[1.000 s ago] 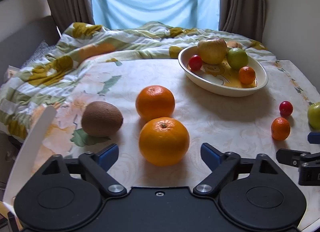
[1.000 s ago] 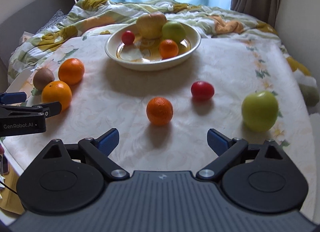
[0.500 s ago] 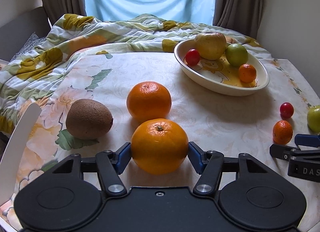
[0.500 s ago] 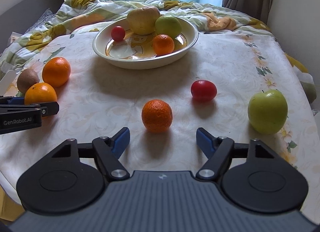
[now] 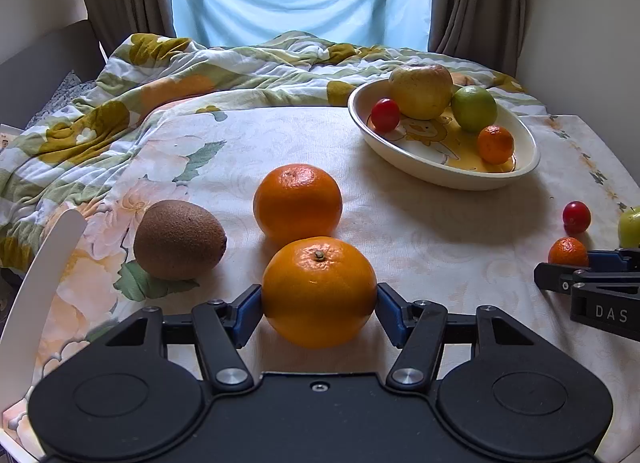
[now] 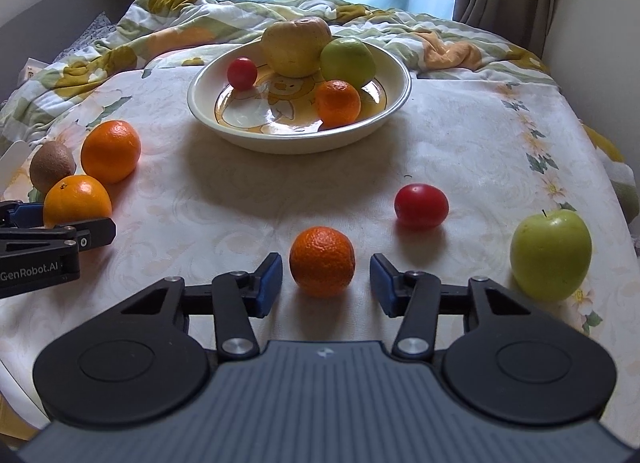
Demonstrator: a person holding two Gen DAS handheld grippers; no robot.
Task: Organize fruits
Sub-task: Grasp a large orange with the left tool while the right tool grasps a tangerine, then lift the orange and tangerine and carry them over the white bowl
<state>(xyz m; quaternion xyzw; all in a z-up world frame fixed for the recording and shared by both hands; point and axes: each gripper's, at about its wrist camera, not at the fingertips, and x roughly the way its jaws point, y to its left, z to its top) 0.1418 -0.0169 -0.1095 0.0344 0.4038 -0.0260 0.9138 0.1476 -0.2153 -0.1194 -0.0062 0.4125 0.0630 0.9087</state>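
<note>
My left gripper (image 5: pixel 319 309) is shut on a large orange (image 5: pixel 319 291) that rests on the tablecloth. A second orange (image 5: pixel 297 203) and a kiwi (image 5: pixel 179 239) lie just beyond it. My right gripper (image 6: pixel 325 283) is open, its blue pads on either side of a small mandarin (image 6: pixel 322 261) without touching it. A red tomato (image 6: pixel 421 205) and a green apple (image 6: pixel 550 254) lie to its right. The cream bowl (image 6: pixel 394 103) holds a yellow apple, a green apple, a mandarin and a small tomato.
A rumpled flowered blanket (image 5: pixel 160 79) lies behind the table, before a curtained window. A white chair edge (image 5: pixel 36 295) stands at the left. A wall runs close along the table's right side.
My left gripper has moved forward and closed on the large orange. My right gripper has moved forward to straddle the mandarin, its jaws narrowing.
</note>
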